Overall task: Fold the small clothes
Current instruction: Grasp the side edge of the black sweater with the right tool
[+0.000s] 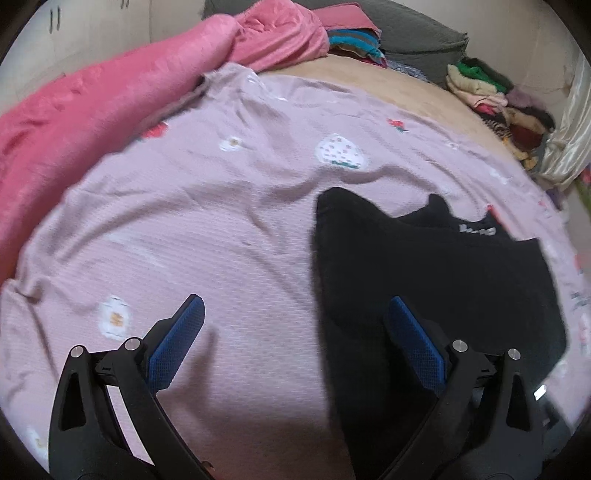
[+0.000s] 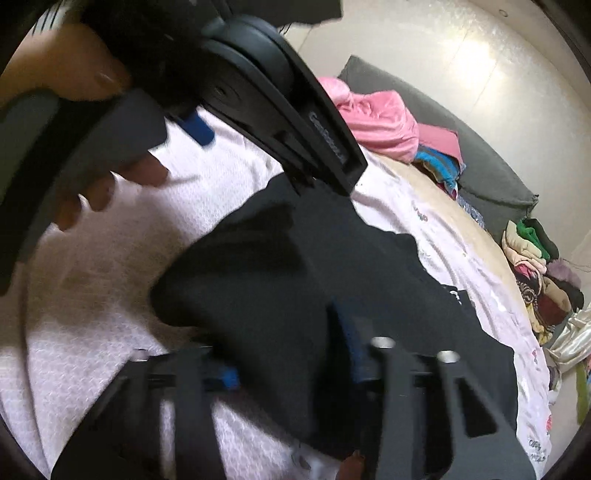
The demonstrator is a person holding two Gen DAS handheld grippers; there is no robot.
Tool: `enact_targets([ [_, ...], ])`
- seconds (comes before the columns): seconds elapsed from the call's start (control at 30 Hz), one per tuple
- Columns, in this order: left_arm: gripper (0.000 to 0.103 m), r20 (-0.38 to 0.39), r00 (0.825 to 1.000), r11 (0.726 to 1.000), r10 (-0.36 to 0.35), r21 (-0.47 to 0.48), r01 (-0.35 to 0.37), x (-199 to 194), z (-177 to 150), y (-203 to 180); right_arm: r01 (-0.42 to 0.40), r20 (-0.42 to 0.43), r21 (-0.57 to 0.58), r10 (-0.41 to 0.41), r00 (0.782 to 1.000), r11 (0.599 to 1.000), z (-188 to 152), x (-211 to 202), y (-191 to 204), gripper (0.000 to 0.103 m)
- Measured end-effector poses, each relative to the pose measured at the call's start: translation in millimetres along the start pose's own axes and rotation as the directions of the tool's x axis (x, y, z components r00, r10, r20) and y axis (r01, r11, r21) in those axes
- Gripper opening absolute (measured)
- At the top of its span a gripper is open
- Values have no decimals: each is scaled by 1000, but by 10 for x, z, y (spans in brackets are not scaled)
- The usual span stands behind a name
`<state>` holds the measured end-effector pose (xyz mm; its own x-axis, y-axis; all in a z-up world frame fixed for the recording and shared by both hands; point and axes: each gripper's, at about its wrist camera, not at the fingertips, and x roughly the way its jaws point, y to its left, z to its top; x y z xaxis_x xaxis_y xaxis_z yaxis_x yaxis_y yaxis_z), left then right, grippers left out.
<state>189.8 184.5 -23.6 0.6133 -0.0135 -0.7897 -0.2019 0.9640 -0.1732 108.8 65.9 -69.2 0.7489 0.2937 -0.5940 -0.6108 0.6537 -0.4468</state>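
A black garment (image 1: pixel 436 280) with a small white print lies crumpled on the lilac flowered sheet (image 1: pixel 221 206). My left gripper (image 1: pixel 295 301) hovers open over the sheet, its right finger above the garment's left edge and nothing between its blue pads (image 1: pixel 181 332). In the right wrist view a thick fold of the black garment (image 2: pixel 266 295) fills the gap between the fingers of my right gripper (image 2: pixel 288 343), which is shut on it. The cloth partly hides that gripper's blue pads (image 2: pixel 227 376).
A pink blanket (image 1: pixel 92 107) is bunched along the sheet's left and far side. Piles of folded clothes (image 1: pixel 491 96) sit at the back right by a grey cushion (image 1: pixel 410 33). A person's hand (image 2: pixel 122 181) holds the left tool above the sheet.
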Motion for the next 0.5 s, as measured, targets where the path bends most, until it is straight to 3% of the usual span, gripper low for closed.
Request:
enact_targets([
  [0.13,93,-27,998,998,-52,-27,51,73,46,-48,-5,46,47,3,999,999,-34,-141,-126,21],
  [0.43,93,-102,982,984,-162,-90,153,298,108,-181,-10,91,111,-1,996,994,-64,-306,-292,18],
  [0.47,85,-101,981,984,-165,-84,157,295,109,-212,-9,94,113,-1,996,994,-61,-310,-304,18],
  [0.5,68,-102,980,984,-169,-68,163,288,111,-262,-10,96,117,-1,995,993,-63,-329,-310,18],
])
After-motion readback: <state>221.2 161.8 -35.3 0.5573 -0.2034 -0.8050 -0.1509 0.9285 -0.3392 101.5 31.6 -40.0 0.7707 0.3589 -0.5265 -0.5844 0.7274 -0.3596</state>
